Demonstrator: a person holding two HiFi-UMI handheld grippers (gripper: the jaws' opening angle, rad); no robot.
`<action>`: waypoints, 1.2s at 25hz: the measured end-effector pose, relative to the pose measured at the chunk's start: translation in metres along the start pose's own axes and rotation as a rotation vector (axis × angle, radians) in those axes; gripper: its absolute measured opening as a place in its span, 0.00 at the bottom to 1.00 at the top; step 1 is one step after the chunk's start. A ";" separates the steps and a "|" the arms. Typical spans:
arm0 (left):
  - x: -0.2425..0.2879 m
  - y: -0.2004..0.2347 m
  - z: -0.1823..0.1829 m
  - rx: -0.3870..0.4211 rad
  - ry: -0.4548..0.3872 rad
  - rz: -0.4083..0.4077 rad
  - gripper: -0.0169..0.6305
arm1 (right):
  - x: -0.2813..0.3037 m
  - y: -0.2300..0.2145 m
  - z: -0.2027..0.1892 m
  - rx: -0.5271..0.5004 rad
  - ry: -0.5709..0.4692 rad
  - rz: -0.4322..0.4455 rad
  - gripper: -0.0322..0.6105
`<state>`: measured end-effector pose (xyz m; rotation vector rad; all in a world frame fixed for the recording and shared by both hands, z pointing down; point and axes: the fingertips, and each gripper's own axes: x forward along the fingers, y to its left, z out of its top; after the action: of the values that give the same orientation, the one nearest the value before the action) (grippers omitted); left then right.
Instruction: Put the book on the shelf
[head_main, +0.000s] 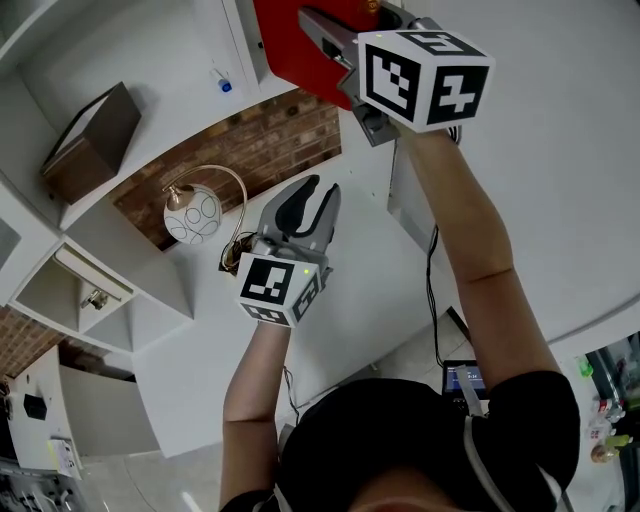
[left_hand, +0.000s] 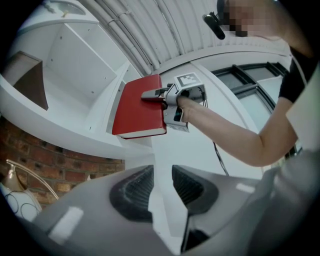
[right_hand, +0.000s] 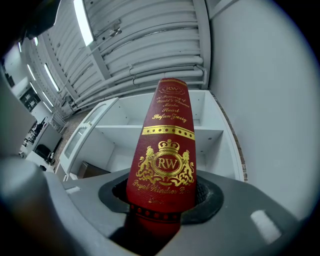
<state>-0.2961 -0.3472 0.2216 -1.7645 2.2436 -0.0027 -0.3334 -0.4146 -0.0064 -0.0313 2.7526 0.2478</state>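
A red book (head_main: 288, 48) with gold print on its spine (right_hand: 165, 145) is held up high, my right gripper (head_main: 328, 42) shut on one end of it. In the left gripper view the book (left_hand: 137, 107) lies flat at the front edge of a white shelf compartment (left_hand: 75, 70), with the right gripper (left_hand: 156, 94) gripping it from the right. The right gripper view looks past the book into white shelf openings (right_hand: 212, 132). My left gripper (head_main: 305, 205) stays lower, in front of the shelf unit, its jaws (left_hand: 162, 186) open and empty.
A brown box (head_main: 90, 140) stands in a shelf compartment at the left. A round white lamp (head_main: 192, 215) on a brass arm sits before a brick wall (head_main: 255, 150). A small blue-capped item (head_main: 224, 85) lies on a shelf board. Cables (head_main: 435, 300) hang below my right arm.
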 end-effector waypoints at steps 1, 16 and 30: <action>0.000 0.001 0.000 0.005 0.001 0.002 0.20 | 0.004 0.000 0.000 0.003 0.003 0.000 0.41; 0.006 0.011 -0.002 0.018 0.013 0.010 0.20 | 0.024 0.000 -0.011 0.007 -0.006 -0.008 0.41; 0.033 0.022 -0.012 0.024 0.036 0.025 0.20 | 0.042 -0.005 -0.017 0.010 -0.019 0.047 0.41</action>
<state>-0.3266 -0.3749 0.2220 -1.7373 2.2807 -0.0559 -0.3781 -0.4221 -0.0069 0.0384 2.7384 0.2458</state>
